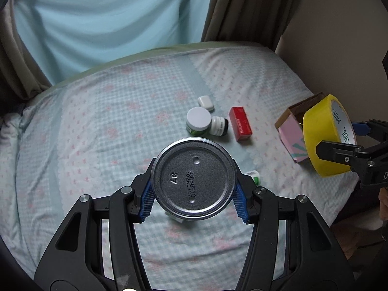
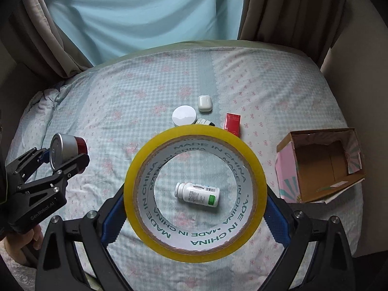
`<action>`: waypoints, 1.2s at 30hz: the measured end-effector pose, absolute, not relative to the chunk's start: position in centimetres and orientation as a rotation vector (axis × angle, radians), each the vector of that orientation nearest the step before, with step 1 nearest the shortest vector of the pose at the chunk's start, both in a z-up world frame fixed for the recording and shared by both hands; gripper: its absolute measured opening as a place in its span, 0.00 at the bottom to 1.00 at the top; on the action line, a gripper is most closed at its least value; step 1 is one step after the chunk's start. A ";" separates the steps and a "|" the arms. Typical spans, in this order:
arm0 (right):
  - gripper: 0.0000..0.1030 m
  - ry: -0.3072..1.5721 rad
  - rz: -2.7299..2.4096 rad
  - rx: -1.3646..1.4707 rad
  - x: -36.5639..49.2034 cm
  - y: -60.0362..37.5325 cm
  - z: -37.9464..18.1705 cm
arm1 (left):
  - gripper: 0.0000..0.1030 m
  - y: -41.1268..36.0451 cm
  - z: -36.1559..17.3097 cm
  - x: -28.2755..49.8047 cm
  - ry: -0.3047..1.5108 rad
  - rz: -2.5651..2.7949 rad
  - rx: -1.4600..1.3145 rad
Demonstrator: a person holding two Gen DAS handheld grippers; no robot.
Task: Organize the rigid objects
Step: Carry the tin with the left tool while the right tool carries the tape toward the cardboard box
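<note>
My left gripper (image 1: pixel 194 194) is shut on a metal can (image 1: pixel 193 179), whose grey bottom faces the camera; in the right wrist view the can (image 2: pixel 63 150) shows a red band and hangs above the bed. My right gripper (image 2: pixel 195 211) is shut on a yellow tape roll (image 2: pixel 135 181), held by its outer rim, also seen as the tape roll (image 1: pixel 325 133) at the right of the left wrist view. On the sheet lie a white pill bottle (image 2: pixel 197 194), a white-lidded jar (image 2: pixel 184 116), a small dark-capped bottle (image 1: pixel 219 125), a white earbud case (image 2: pixel 205 103) and a red box (image 1: pixel 240 123).
An open cardboard box (image 2: pixel 322 167) with pink sides lies on the bed's right side. The checked bed sheet (image 2: pixel 109 111) covers the mattress. Brown curtains (image 2: pixel 286 9) and a pale blue drape (image 2: pixel 145 12) hang behind the far edge. A hand (image 2: pixel 21 245) holds the left tool.
</note>
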State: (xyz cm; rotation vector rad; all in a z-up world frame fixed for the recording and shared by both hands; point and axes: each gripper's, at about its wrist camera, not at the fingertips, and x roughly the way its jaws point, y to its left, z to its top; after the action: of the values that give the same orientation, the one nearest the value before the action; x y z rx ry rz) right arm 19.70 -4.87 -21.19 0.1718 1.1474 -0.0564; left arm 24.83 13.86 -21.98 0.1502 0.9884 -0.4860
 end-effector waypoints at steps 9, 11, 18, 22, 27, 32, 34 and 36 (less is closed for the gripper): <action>0.93 1.104 -0.142 0.222 15.3 -15.2 -17.7 | 0.49 5.3 -18.4 22.0 0.944 -0.537 0.132; 0.93 1.103 -0.153 0.216 14.7 -18.5 -17.5 | 0.49 2.9 -18.0 21.6 0.936 -0.535 0.134; 0.93 1.110 -0.120 0.171 14.3 -30.7 -17.8 | 0.49 -7.0 -18.0 20.5 0.948 -0.483 0.085; 0.93 1.136 -0.095 0.141 15.8 -37.3 -18.8 | 0.49 -13.1 -19.2 20.9 0.988 -0.458 0.047; 0.93 1.179 -0.050 0.093 18.5 -43.8 -21.6 | 0.49 -19.4 -21.7 22.1 1.046 -0.436 0.018; 0.93 1.228 0.051 0.048 20.8 -47.6 -25.8 | 0.49 -24.7 -25.6 24.4 1.131 -0.439 0.053; 0.93 1.249 0.084 -0.007 21.4 -47.9 -27.5 | 0.49 -26.8 -27.3 25.3 1.162 -0.453 0.086; 0.93 1.267 0.120 -0.064 21.8 -48.1 -29.3 | 0.49 -28.8 -29.3 26.2 1.198 -0.466 0.122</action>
State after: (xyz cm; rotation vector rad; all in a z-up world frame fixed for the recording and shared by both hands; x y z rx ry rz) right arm 21.80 -48.14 -29.32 -0.0643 1.2671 0.1197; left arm 26.21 -28.85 -29.26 0.1224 1.1985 -0.4659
